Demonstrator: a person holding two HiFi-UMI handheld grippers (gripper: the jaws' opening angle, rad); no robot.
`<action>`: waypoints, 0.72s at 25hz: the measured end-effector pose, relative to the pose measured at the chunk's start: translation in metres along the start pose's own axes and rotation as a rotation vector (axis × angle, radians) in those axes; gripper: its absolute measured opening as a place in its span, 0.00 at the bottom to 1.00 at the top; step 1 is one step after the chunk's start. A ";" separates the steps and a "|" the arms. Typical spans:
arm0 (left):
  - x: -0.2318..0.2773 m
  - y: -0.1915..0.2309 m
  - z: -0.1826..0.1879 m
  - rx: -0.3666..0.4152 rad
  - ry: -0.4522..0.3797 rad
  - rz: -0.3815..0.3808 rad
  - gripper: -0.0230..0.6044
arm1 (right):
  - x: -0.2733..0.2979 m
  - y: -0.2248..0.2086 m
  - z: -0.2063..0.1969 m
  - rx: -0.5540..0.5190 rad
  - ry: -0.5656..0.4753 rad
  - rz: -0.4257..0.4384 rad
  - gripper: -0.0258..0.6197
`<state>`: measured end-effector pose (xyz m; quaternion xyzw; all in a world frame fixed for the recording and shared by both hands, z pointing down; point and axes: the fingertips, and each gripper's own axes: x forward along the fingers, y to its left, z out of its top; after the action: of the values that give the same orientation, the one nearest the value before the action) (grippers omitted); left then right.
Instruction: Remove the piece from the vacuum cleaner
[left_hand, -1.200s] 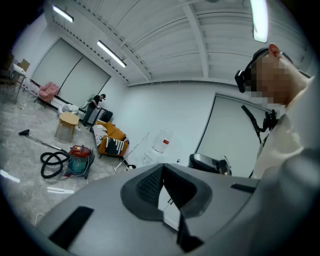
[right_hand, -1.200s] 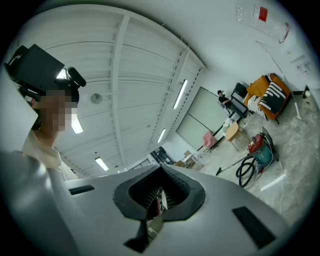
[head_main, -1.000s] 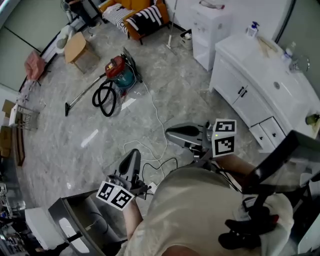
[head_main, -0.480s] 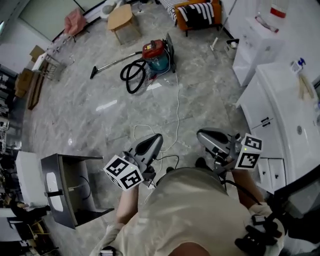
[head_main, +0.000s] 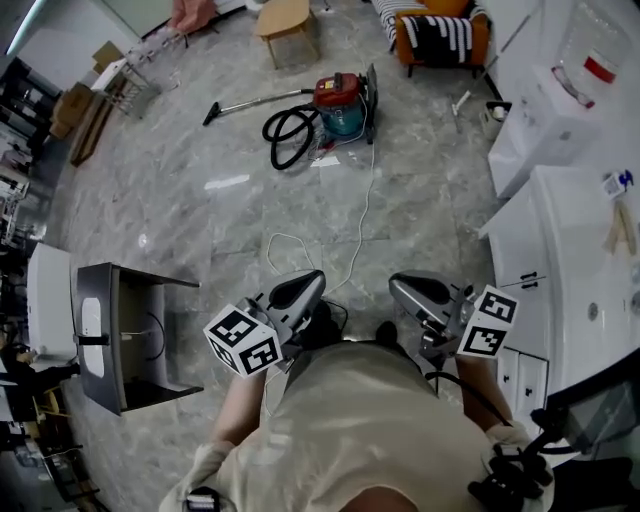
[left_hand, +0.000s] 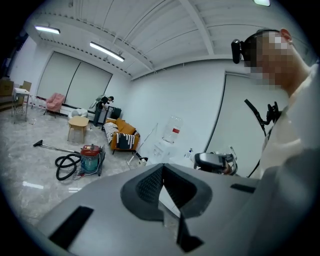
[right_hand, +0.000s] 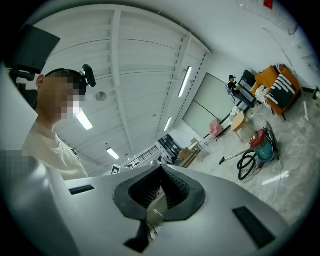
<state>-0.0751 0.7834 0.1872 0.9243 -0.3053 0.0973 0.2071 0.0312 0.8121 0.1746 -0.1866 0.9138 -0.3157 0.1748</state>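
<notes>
Red-and-teal canister vacuum cleaner (head_main: 340, 105) lay centred but well apart after you swung to face it, left gripper (head_main: 312, 278) and right gripper (head_main: 397, 284) jaws closed, empty, its piece untouched.

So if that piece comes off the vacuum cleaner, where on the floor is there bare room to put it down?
The widest bare floor lies between the vacuum cleaner and the grey stand. Another free strip runs between the white cord and the white cabinets. Right by the vacuum it is crowded: hose, wand, cord.
</notes>
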 end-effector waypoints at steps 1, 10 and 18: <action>0.003 -0.001 0.000 0.007 0.009 -0.005 0.04 | -0.001 -0.001 0.000 -0.017 0.011 -0.003 0.04; 0.032 0.015 0.002 0.012 0.033 -0.035 0.04 | -0.003 -0.026 -0.001 -0.047 0.052 -0.085 0.04; 0.061 0.056 0.016 0.009 0.017 -0.094 0.04 | 0.014 -0.055 0.024 -0.091 0.035 -0.175 0.04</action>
<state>-0.0597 0.7032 0.2098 0.9378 -0.2592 0.0967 0.2100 0.0423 0.7536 0.1899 -0.2680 0.9102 -0.2913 0.1221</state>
